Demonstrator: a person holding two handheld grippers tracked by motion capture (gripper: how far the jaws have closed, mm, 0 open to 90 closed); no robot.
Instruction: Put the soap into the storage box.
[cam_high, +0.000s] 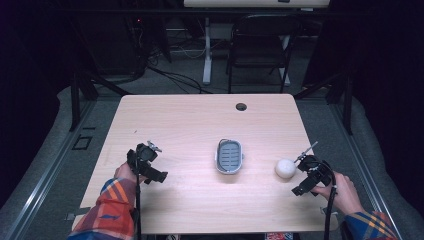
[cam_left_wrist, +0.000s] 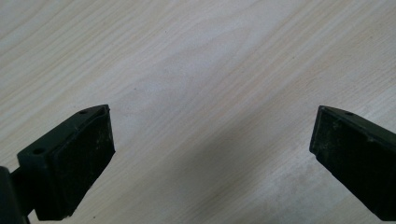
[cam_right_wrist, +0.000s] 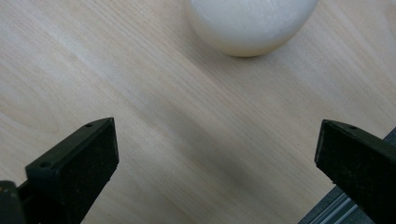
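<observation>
White and round, the ball (cam_high: 285, 168) sits on the pale wooden worktop (cam_high: 190, 125) near its right edge, just ahead of the right tool (cam_right_wrist: 217, 154), whose jaws stand spread wide with nothing between them. The left tool (cam_left_wrist: 212, 140) is also spread, over bare wood. A grey basket (cam_high: 229, 156) lies mid-worktop.

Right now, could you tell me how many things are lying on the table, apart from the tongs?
2: a grey soap dish near the middle of the table, and a white ball to its right, just ahead of the right tongs.
</observation>
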